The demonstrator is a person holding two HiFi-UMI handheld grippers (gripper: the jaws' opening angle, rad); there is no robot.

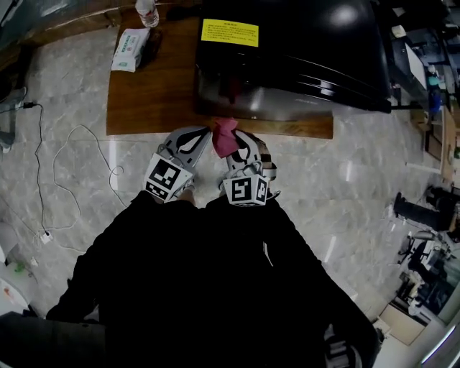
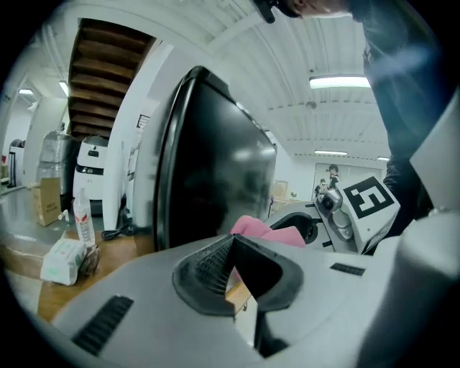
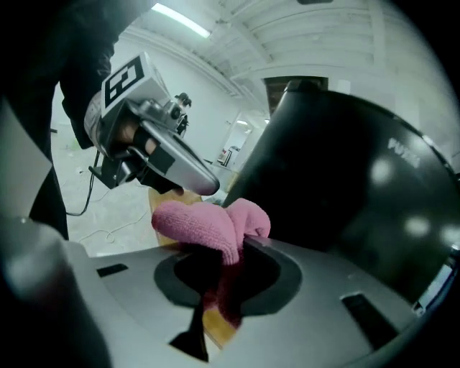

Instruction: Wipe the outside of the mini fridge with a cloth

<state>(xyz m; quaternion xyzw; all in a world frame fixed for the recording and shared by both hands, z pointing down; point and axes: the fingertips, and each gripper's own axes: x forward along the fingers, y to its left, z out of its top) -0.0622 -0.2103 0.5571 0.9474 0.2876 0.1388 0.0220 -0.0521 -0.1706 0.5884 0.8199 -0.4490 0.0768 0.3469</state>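
The person (image 1: 215, 287) is wearing a black long-sleeved top, its dark sleeves running up to both grippers. The left gripper (image 2: 231, 248) and right gripper (image 3: 226, 251) are showing pale grey moulded shells with dark ribbed pads. Each is carrying a white marker cube (image 1: 167, 177) printed with black squares.

I am standing over a pale, marble-patterned floor (image 1: 345, 180) that is throwing back patches of light. A white cable (image 1: 68, 154) is trailing in loops across it on my left. A low brown wooden table (image 1: 151, 93) is sitting ahead of me, carrying a tissue pack (image 1: 130, 49) and a water bottle (image 1: 146, 11). Cluttered shelves (image 1: 431, 72) are crowding the right edge. Overhead, a strip light (image 2: 339, 81) is glowing on the white ceiling (image 2: 237, 43), and the underside of dark wooden stairs (image 2: 108, 79) is showing beside a white wall (image 2: 144, 93).
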